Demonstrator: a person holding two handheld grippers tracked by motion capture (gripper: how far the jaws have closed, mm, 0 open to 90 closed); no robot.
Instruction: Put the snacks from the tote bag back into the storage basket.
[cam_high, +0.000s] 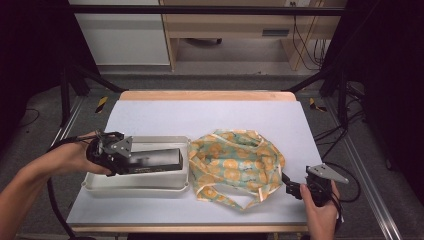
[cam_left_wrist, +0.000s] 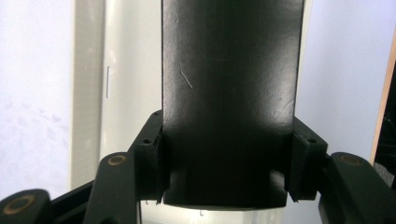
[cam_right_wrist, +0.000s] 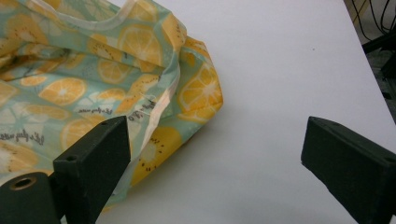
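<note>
At nine o'clock on the worktop (cam_high: 150, 110), the left gripper (cam_high: 111, 151) has its fingers (cam_left_wrist: 152, 156) clamped on the end of a black box (cam_high: 155, 160) lying in the white tray (cam_high: 137, 182). The box appears gripped but not yet moved out. At centre sits the fruit-print bag (cam_high: 235, 162), unfilled. At four o'clock the right gripper (cam_high: 295, 189) waits with fingers (cam_right_wrist: 93, 158) wide beside the bag's edge, holding nothing.

Even overhead light brightens the table (cam_high: 210, 112); surroundings fall dark, close-ups slightly soft, shadows faint.
</note>
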